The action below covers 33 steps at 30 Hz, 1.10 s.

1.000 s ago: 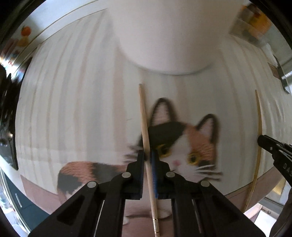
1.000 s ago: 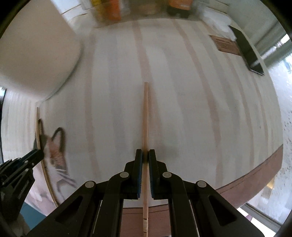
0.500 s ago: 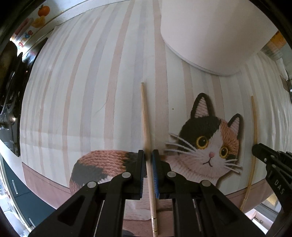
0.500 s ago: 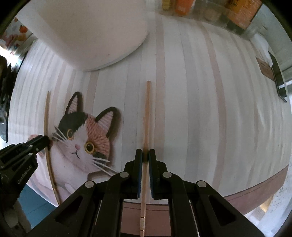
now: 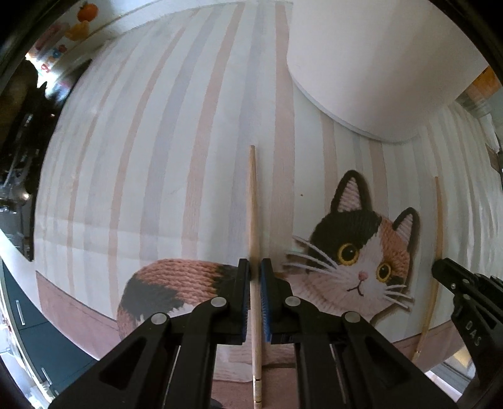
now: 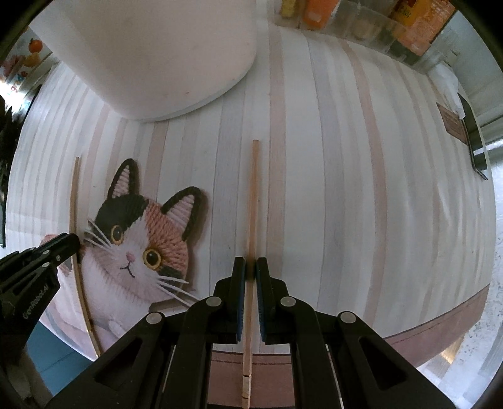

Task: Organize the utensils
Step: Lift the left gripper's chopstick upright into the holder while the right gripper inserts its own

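My left gripper (image 5: pixel 255 267) is shut on a wooden chopstick (image 5: pixel 252 201) that points forward over the striped tablecloth. My right gripper (image 6: pixel 248 266) is shut on a second wooden chopstick (image 6: pixel 253 195), also pointing forward. Each gripper shows in the other's view: the right gripper (image 5: pixel 440 270) at the right edge with its chopstick (image 5: pixel 438 220), the left gripper (image 6: pixel 70 240) at the left edge with its chopstick (image 6: pixel 74 201). A large white round container (image 5: pixel 377 63) stands ahead; it also shows in the right wrist view (image 6: pixel 151 53).
A cat-shaped mat (image 5: pixel 355 251) lies on the striped tablecloth (image 5: pixel 157 157) between the grippers, also seen in the right wrist view (image 6: pixel 141 239). Jars and orange packets (image 6: pixel 361 15) line the far edge. A dark flat object (image 6: pixel 471 132) lies at the right. The table's front edge (image 6: pixel 440 330) is close.
Both grippers, each still holding its chopstick, have pulled back and turned, so the white container has shifted from centre towards the side and the cat mat has come fully into view.
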{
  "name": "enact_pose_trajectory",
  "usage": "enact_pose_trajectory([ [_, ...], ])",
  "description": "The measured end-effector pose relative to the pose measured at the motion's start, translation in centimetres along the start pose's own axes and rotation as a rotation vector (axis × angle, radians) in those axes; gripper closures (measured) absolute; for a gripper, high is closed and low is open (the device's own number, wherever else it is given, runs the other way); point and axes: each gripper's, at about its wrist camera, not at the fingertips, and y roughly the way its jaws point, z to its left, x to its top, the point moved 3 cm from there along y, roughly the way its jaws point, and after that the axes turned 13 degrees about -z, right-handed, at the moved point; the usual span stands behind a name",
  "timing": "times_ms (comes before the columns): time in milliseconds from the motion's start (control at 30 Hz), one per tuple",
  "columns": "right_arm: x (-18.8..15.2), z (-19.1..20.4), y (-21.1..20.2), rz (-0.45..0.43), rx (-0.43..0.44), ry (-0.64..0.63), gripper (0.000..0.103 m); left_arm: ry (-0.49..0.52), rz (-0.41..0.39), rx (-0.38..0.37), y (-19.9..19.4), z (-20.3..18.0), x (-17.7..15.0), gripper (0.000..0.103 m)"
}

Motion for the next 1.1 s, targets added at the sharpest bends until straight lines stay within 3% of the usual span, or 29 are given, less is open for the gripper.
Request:
enact_pose_trajectory([
  [433, 1.2, -0.2, -5.9, -0.196, 0.035, 0.019, 0.096, -0.012, -0.228, 0.037, -8.3, 0.1, 3.1, 0.099],
  [833, 5.8, -1.4, -14.3, -0.43, 0.083, 0.031, 0.096, -0.068, -0.416, 0.036, -15.5, 1.8, 8.0, 0.099],
  [1100, 9.2, -1.9, -20.0, -0.542, 0.142, 0.05, 0.096, -0.12, -0.566, 0.029, -23.1, 3.6, 11.6, 0.099],
])
